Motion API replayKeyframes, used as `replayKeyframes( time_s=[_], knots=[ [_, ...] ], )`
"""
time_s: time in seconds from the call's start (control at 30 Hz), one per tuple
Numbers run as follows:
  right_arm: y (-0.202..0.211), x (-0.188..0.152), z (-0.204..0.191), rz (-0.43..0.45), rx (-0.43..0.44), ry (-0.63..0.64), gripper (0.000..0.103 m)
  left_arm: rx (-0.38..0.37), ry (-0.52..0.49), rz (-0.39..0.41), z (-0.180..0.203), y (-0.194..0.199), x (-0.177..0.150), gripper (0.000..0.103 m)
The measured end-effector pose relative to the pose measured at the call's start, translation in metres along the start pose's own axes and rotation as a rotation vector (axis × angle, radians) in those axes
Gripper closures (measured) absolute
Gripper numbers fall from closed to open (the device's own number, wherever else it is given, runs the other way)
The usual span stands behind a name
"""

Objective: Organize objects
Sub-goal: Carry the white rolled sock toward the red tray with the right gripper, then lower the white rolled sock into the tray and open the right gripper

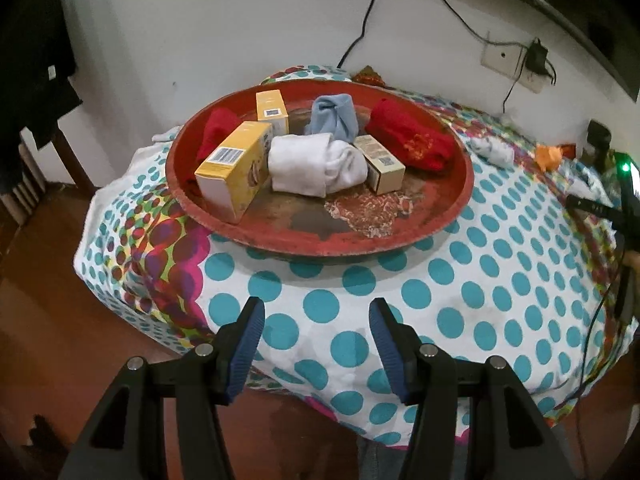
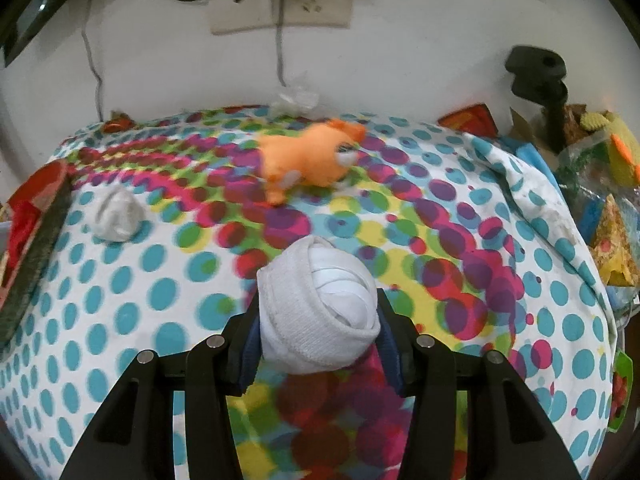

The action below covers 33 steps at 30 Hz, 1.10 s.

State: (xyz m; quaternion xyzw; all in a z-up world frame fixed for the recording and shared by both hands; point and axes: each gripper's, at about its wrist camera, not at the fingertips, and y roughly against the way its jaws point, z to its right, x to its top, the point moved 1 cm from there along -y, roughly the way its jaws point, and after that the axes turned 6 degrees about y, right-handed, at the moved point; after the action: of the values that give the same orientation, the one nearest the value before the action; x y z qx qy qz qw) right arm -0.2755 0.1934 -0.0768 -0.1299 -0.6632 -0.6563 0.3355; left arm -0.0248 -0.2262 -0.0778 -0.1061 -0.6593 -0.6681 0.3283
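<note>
In the left wrist view a round red tray (image 1: 320, 246) sits on the dotted cloth. It holds two yellow boxes (image 1: 234, 170), a small beige box (image 1: 380, 164), a white sock roll (image 1: 316, 168), a blue sock (image 1: 332, 116) and two red socks (image 1: 412, 140). My left gripper (image 1: 316, 312) hovers open over the cloth in front of the tray, with nothing between its fingers. In the right wrist view my right gripper (image 2: 318, 308) is shut on a rolled white sock (image 2: 320, 280), held just above the cloth. A grey-white sock ball (image 2: 117, 216) and an orange sock (image 2: 310, 158) lie farther back.
The tray's edge (image 2: 32, 248) shows at the left of the right wrist view. Clutter of packets (image 2: 600, 184) and a black stand (image 2: 540, 80) crowd the right side. Cables hang from a wall socket (image 2: 280, 4). A black device with a green light (image 1: 624, 184) sits at the right edge.
</note>
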Motion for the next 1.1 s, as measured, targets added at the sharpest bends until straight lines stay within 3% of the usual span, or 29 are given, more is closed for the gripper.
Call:
replayKeyframes(
  time_s=[0.27,0.43,0.6,0.77,1.1],
  knots=[
    [0.028,0.004,-0.052,0.026,0.059,0.078,0.056,0.029,-0.018,-0.011,-0.001,-0.005,-0.002,0.047],
    [0.044,0.007,-0.094,0.037,0.130,0.134,0.056,0.009,-0.004,-0.015,-0.003,-0.004,-0.001,0.047],
    [0.060,0.015,-0.140,0.057,0.195,0.203,0.056,0.047,-0.004,-0.005,-0.008,-0.004,0.000,0.047],
    [0.071,0.018,-0.189,0.069,0.262,0.276,0.056,0.008,0.060,-0.026,-0.021,-0.005,0.002,0.047],
    [0.076,0.026,-0.267,0.073,0.345,0.383,0.056,-0.001,0.130,-0.042,-0.036,-0.010,0.003,0.047]
  ],
)
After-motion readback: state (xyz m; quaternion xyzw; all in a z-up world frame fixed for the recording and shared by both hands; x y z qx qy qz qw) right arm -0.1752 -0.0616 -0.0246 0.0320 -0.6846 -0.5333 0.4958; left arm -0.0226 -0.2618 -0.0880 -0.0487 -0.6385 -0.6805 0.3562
